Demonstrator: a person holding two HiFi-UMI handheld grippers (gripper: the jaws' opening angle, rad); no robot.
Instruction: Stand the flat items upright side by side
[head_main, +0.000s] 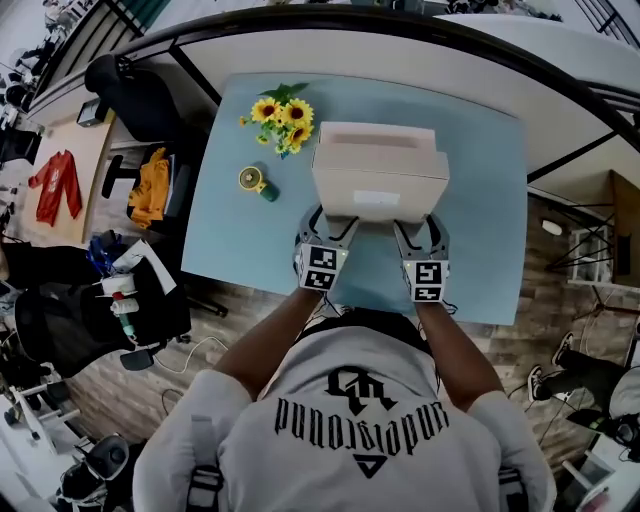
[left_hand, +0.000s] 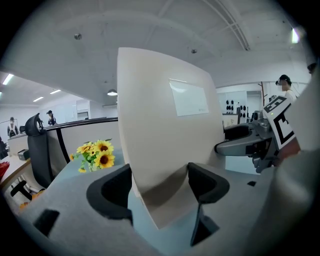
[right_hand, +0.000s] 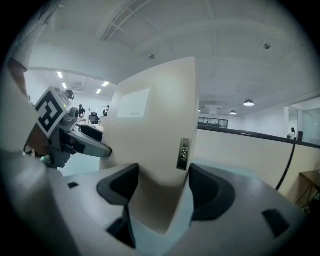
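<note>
Middle of the head view, over a pale blue desk (head_main: 480, 200): a beige box (head_main: 380, 165), long side running left to right across the frame. Broad face with a white label (head_main: 375, 198) turned toward the person at the bottom edge. Narrower pinkish ledge along the top, toward the upper side of the frame.

Left tool (head_main: 330, 220) at the box's lower left, right tool (head_main: 420, 222) at its lower right. Both reach in from the bottom of the frame, marker cubes (head_main: 321, 266) just behind them.

Left gripper view: left tool (left_hand: 160, 182) clamped on the box's near left corner, black pads (left_hand: 120, 187) pressed against it on either side. Box (left_hand: 165, 130) rising tall and close to upright above them, up to the top of the frame. Label up and right of centre, bottom corner hanging as a point below the pads. Right tool (left_hand: 260, 142) at the right edge, on the same box.

Right gripper view: right tool (right_hand: 162, 185) closed on the opposite corner in mirror fashion. Small dark sticker (right_hand: 184, 153) on the box's right edge, just beside the right pad. Left tool (right_hand: 65, 140) at the left edge.

Contact between box underside and desk: impossible to tell.

Upper left of the box in the head view: a bunch of sunflowers (head_main: 283, 115) on the desk, near the box but apart from it. Below them, a small yellow and green gadget (head_main: 258, 181). Black chair (head_main: 130, 95) beyond the desk's upper left corner.
</note>
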